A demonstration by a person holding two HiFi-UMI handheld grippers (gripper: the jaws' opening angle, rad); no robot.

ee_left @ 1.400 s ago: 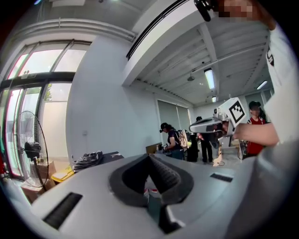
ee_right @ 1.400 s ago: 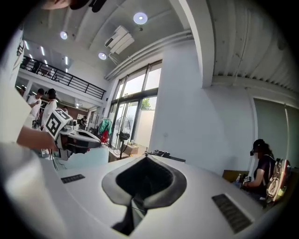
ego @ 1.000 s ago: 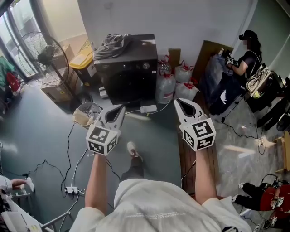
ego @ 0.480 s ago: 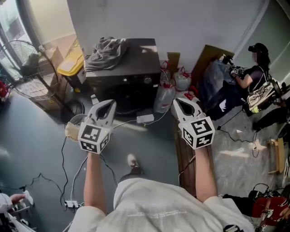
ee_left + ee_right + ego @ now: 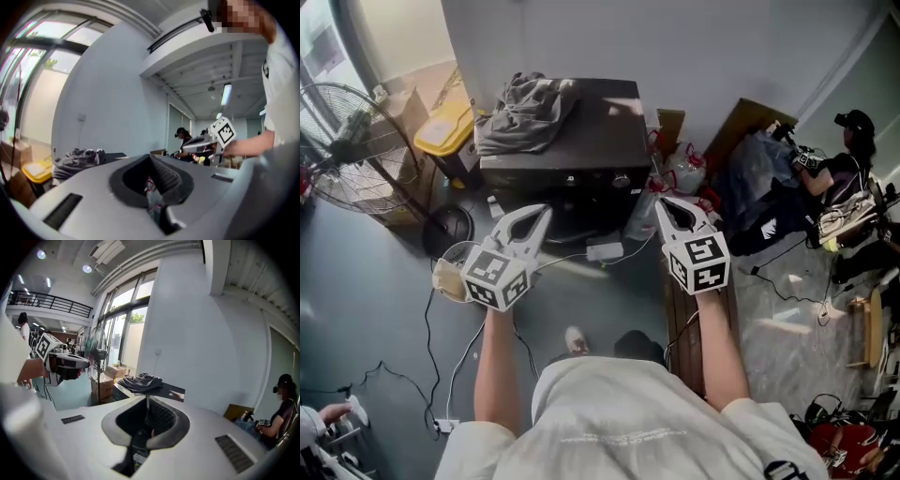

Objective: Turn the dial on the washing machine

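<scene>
The black washing machine (image 5: 581, 150) stands against the back wall with a grey cloth (image 5: 525, 103) heaped on its lid. A small round dial (image 5: 622, 180) sits on its front panel. My left gripper (image 5: 540, 215) hovers shut and empty before the machine's lower left. Just right of the dial my right gripper (image 5: 664, 206) is also shut with nothing in it. Neither touches the machine. In the left gripper view the left gripper (image 5: 151, 159) points over the cloth (image 5: 77, 157). In the right gripper view the right gripper (image 5: 147, 401) points at the lid (image 5: 171, 392).
A standing fan (image 5: 347, 141) and a yellow bin (image 5: 442, 131) are left of the machine. Water jugs (image 5: 684, 173) and a board stand to its right. A white power strip (image 5: 605, 251) and cables lie on the floor. A person (image 5: 848, 164) sits at far right.
I have stepped closer to the washing machine, which now sits larger and nearer the grippers. Both grippers stay shut and have come up toward its front panel.
</scene>
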